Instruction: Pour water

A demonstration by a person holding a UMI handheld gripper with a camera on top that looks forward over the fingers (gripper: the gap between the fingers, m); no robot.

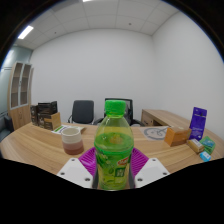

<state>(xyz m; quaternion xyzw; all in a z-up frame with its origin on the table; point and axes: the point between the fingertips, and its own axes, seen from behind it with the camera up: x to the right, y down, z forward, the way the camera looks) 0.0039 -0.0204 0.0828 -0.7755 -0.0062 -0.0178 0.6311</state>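
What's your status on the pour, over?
Hand-held gripper shut on green bottle, upright, cap on. Clear cup on table, ahead and left of the bottle. Nothing between them.

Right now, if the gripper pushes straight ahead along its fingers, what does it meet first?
The green bottle: it already stands between the fingers of the gripper. Beyond it lies bare table; the cup sits off to one side.

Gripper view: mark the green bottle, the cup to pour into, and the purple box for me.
green bottle (pixel 114 150): gripper view, on its label, between the fingers.
cup (pixel 72 139): gripper view, on its clear side wall, beyond the fingers.
purple box (pixel 198 122): gripper view, on its front face.
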